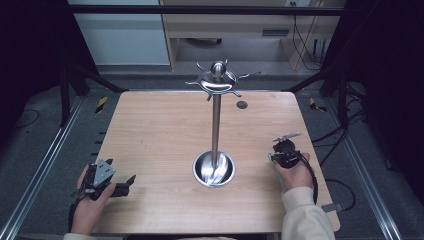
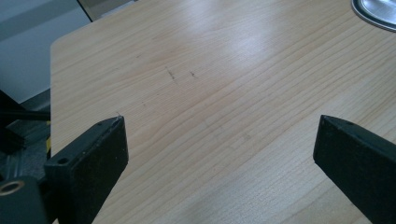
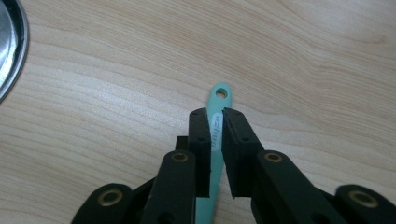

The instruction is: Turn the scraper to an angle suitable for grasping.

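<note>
Wooden table, steel hook stand mid-table. Right gripper pinches a teal utensil handle; left gripper spread, idle. Next, I'd guess: lift it toward a hook.

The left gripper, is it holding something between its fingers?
No. In the left gripper view the left gripper has its fingers spread wide apart, with just bare wooden table showing between them.

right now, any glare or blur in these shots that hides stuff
High view: the edges fall into dark shadow, and the stand and its base gleam. Left gripper view: a pale sheen on the table, the jaws soft. Right gripper view: sharp on the green handle between the right gripper jaws, lettering too small to read.
</note>
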`<state>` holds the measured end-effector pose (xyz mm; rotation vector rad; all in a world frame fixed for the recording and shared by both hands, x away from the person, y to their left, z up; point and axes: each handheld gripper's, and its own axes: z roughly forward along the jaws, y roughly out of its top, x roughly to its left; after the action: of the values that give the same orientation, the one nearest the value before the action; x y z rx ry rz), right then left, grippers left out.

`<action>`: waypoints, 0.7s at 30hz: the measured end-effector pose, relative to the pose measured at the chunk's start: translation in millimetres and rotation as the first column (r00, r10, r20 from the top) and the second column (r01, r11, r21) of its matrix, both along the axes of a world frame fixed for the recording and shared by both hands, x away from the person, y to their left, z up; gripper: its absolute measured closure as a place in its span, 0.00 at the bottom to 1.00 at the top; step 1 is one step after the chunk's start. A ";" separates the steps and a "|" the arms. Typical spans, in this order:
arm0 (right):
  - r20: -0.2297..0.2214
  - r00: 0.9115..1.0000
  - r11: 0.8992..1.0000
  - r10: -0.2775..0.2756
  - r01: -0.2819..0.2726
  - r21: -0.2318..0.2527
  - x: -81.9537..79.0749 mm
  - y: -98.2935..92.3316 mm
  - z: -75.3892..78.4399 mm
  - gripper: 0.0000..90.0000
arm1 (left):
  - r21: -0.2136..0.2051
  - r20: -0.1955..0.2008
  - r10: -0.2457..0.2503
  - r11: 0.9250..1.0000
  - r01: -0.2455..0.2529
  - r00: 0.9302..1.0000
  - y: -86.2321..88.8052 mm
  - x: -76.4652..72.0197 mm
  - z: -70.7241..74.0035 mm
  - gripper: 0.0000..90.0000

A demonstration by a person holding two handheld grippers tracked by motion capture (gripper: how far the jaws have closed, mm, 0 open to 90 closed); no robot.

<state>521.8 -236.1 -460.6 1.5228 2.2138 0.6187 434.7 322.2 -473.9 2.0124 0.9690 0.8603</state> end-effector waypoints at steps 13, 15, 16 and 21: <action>-0.105 0.994 1.000 -0.010 0.010 0.003 13.0 1.4 23.2 0.73 | -0.024 0.007 0.026 0.999 -0.026 1.000 3.2 -5.5 0.2 0.03; -0.136 0.991 1.000 -0.009 0.008 -0.007 18.6 2.5 24.8 0.72 | -0.022 0.005 0.021 1.000 -0.021 1.000 2.5 -5.6 0.3 0.03; -0.136 0.991 1.000 -0.009 0.008 -0.007 18.6 2.5 24.8 0.72 | -0.022 0.005 0.021 1.000 -0.021 1.000 2.5 -5.6 0.3 0.03; -0.195 0.981 1.000 -0.012 0.008 -0.021 23.3 6.2 21.9 0.71 | -0.021 0.001 0.019 1.000 -0.019 1.000 2.3 -5.0 -0.3 0.03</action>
<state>545.2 -229.9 -438.7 1.6458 2.3453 0.4591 429.6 324.5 -474.2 1.9871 0.9943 0.8584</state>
